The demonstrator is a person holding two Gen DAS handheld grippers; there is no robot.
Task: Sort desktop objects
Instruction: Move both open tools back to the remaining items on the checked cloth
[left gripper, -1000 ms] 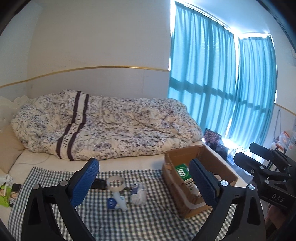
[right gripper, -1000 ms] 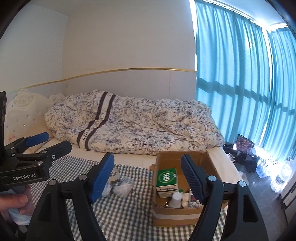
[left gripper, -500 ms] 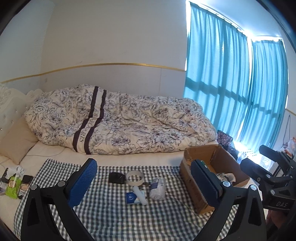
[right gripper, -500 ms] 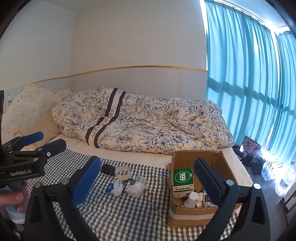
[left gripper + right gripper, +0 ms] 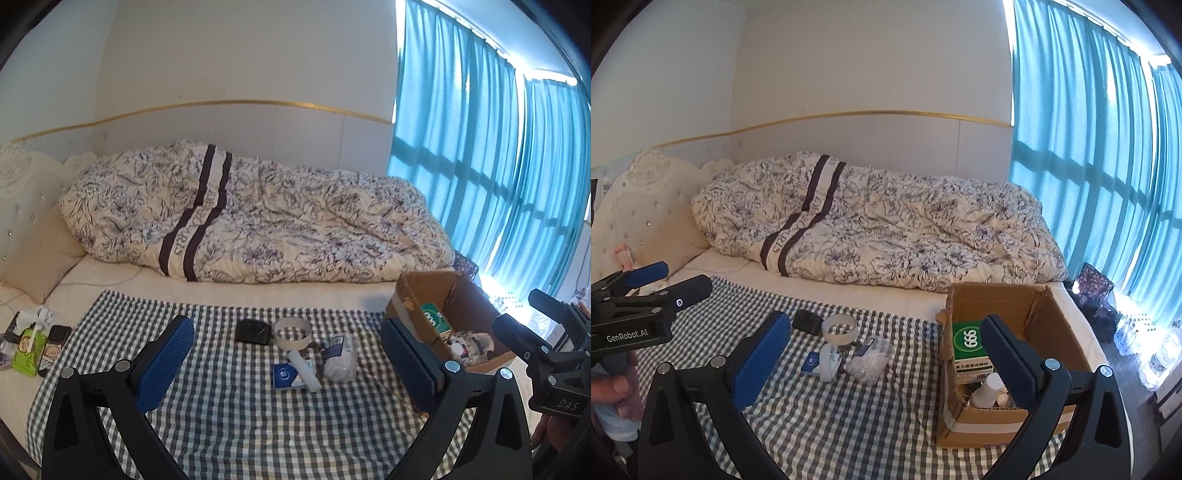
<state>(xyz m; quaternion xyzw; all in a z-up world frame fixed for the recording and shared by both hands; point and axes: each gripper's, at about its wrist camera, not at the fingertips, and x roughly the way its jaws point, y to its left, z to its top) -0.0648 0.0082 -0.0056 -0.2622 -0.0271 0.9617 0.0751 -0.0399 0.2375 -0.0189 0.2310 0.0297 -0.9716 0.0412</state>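
**Both claws wide open above the checked cloth**

On the far left of the bed [image 5: 122,273], beside the cloth [image 5: 229,406], lie a green packet [image 5: 27,347] and a phone [image 5: 55,341]. The left claw [image 5: 284,363] hangs over the cloth with its blue pads [image 5: 166,365] spread wide and nothing between them. In the right wrist view it shows at the left edge, gripped by a hand [image 5: 617,393].

Between the pads, in the middle of the cloth, sits a small cluster. A black case [image 5: 253,331] lies farthest left, just beside a tape roll [image 5: 291,332] that lies flat. Nearer the camera a white tube [image 5: 304,369] lies across a blue card [image 5: 286,374], touching it. Just right of them rests a clear bag [image 5: 340,356] holding something white.

At the right edge of the cloth stands an open box [image 5: 997,299]. Inside it a green carton [image 5: 971,350] marked 666 stands upright against the left wall, with a white bottle [image 5: 986,389] and other small things in front that are too jumbled to tell apart. The right claw [image 5: 882,365] hovers in front of the box, pads [image 5: 759,363] also far apart and empty; its right pad overlaps the box in view.

Behind everything a flowered duvet [image 5: 879,229] is heaped along the wall, and blue curtains [image 5: 1100,155] fill the right side.
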